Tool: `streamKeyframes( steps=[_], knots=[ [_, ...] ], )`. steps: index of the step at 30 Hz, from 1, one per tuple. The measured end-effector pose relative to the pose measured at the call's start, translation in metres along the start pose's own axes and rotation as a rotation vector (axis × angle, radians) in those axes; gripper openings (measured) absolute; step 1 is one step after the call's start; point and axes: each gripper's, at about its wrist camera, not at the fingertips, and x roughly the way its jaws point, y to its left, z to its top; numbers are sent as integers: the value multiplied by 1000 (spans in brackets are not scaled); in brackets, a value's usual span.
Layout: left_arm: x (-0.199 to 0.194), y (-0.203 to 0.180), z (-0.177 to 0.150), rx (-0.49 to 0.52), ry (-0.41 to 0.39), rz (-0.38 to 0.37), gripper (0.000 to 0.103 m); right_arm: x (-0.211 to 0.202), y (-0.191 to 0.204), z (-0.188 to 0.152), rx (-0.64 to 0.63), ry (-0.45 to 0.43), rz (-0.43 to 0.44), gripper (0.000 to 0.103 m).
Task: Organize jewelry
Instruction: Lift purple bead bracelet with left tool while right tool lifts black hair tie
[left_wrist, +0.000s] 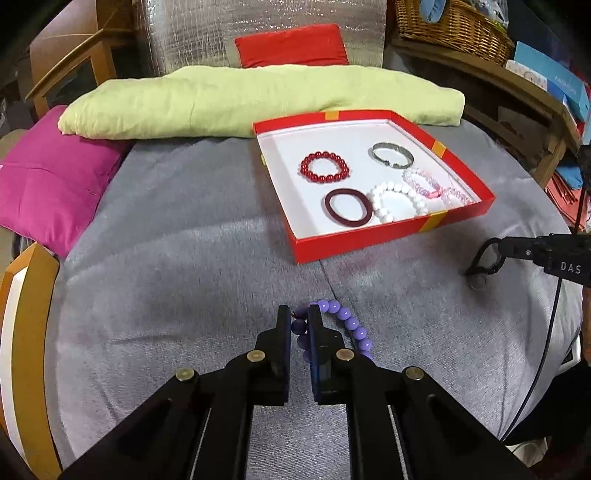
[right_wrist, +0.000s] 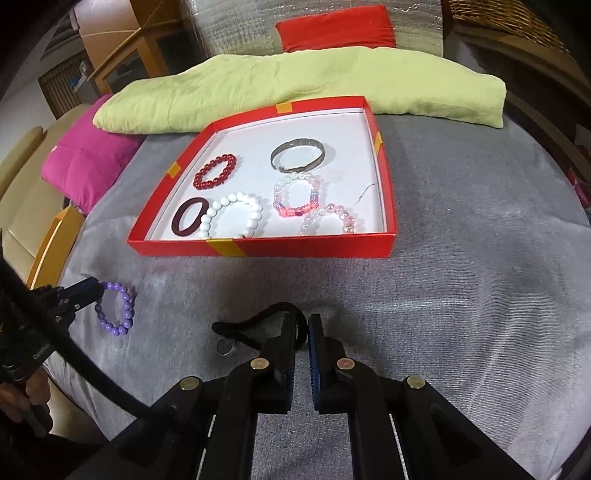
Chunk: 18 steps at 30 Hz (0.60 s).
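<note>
Left tongs (left_wrist: 299, 314) clenched on purple bead bracelet (left_wrist: 347, 325); right tongs (right_wrist: 303, 325) clenched on black cord (right_wrist: 243, 326); red box (left_wrist: 369, 236) just beyond both, nearer the right.

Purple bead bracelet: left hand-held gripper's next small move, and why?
Probably lift it straight up. The left hand-held gripper is shut on the purple bead bracelet, which seems to lie on the grey cloth, and the red box has a raised wall.

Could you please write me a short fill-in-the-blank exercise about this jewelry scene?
1. The left gripper is shut on the ____ bead bracelet.
2. The red box holds ____ pieces.
3. The right gripper pinches a ____ cord.
4. The silver bangle lies ____ the box.

Missing words: purple; six; black; inside
</note>
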Motion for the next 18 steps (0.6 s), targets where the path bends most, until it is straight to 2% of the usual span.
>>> streamKeyframes(
  steps=[3, 10, 13, 15, 16, 17, 18],
  knots=[
    [4, -2, 0, 4, 11, 1, 9, 6, 0, 0, -8, 8, -23, 7],
    [28, -4, -9, 43, 96, 21, 10, 16, -4, 0, -5, 39, -31, 8],
    [30, -1, -12, 39, 100, 23, 16, 18, -2, 1, -15, 36, -44, 8],
    [30, -1, -13, 47, 92, 34, 20, 20, 1, 1, -27, 36, -57, 17],
    [30, 0, -13, 46, 91, 37, 21, 21, 3, 1, -37, 31, -63, 26],
    [30, 0, -13, 45, 89, 37, 21, 21, 4, 0, -44, 25, -67, 30],
    [30, -1, -13, 47, 86, 38, 21, 22, 6, -1, -57, 15, -78, 30]
  ],
)
